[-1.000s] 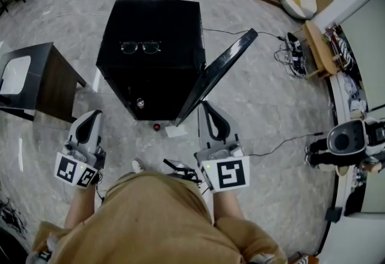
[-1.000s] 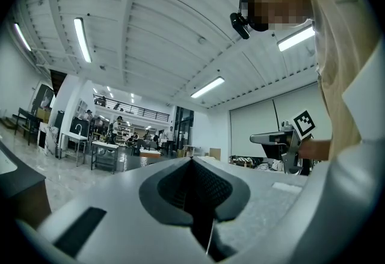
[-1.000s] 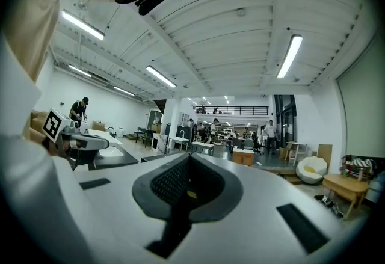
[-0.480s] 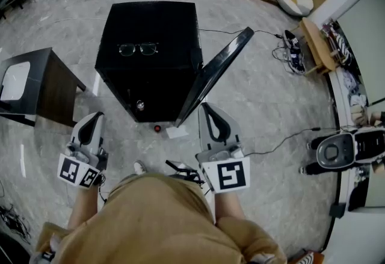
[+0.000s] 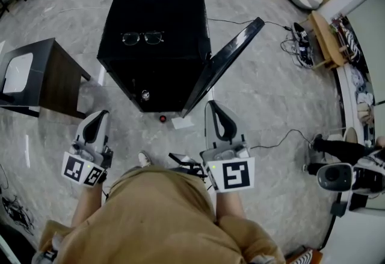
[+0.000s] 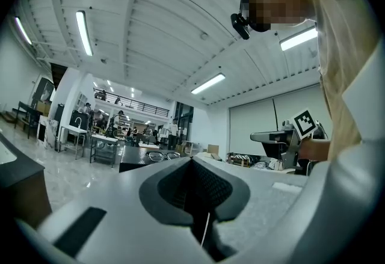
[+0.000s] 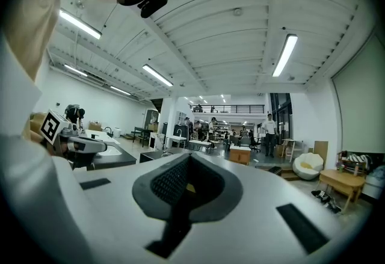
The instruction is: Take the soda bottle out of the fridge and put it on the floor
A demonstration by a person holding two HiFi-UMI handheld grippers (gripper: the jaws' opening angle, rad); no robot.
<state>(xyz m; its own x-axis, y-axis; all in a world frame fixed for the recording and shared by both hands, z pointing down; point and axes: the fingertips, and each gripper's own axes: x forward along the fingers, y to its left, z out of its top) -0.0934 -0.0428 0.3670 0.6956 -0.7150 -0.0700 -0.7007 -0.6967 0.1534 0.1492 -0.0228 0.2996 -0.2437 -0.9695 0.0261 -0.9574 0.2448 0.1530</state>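
Soda bottle [image 5: 145, 95] shows in your head view only as what seems to be a small round pale top. It sits in the dark open front of the black fridge [image 5: 159, 16], low and toward the left of the opening. Its body cannot be made out, so that reading is not certain. Your left gripper [image 5: 98, 118] hovers over the marble floor [image 5: 271, 88] in front of the fridge's left corner, well apart from the opening. Its own view shows the jaws pressed together with nothing between them. Your right gripper [image 5: 215, 109] hangs just below the lower edge of the fridge door [image 5: 227, 58], which stands swung open to the right. Its jaws are closed as well and hold nothing. Both grippers point forward toward the fridge and neither touches it. A pair of glasses [image 5: 143, 38] lies on top of the fridge. On the floor just in front of the opening, between your two grippers, sit a small red round thing [image 5: 162, 118] and, beside it, a white slip [image 5: 182, 122]. A dark side table [image 5: 54, 73] stands left of the fridge, near your left gripper. A thin cable [image 5: 274, 139] runs across the floor to the right of your right gripper.
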